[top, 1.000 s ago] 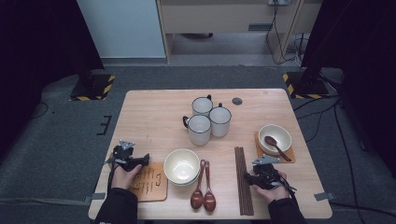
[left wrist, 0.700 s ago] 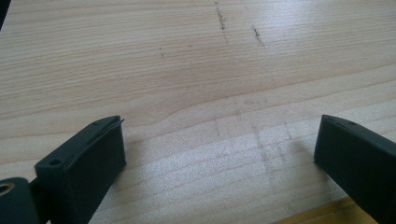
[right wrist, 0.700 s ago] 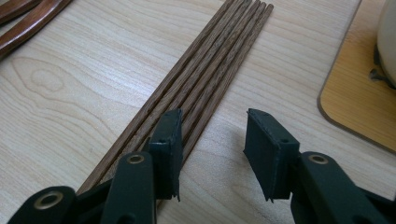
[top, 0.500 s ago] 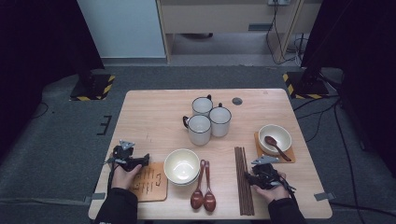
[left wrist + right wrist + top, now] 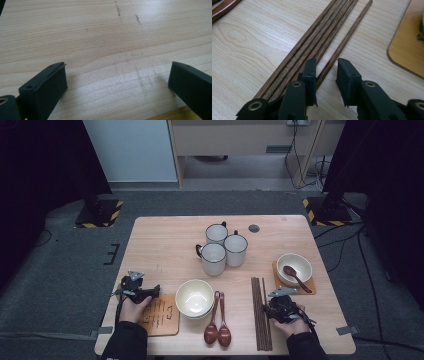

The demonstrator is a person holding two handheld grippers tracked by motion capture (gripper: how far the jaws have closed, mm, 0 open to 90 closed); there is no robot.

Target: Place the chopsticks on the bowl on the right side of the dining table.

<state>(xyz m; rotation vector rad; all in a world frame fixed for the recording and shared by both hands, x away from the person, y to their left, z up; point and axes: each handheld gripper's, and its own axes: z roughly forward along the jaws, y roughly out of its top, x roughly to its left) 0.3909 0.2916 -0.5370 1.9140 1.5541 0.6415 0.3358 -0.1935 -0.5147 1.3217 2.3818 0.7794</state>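
Straddling one chopstick (image 5: 342, 46) (four beside), right gripper (image 5: 325, 75).

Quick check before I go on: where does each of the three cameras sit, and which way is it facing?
High view: above the near table edge, looking forward and down; both forearms, left gripper, right gripper.
Left gripper view: on that gripper, looking along open jaws at bare table.
Right gripper view: on that gripper, looking along jaws that have just been closing, one loose chopstick between them.
Shared: high and right gripper views show the chopsticks.
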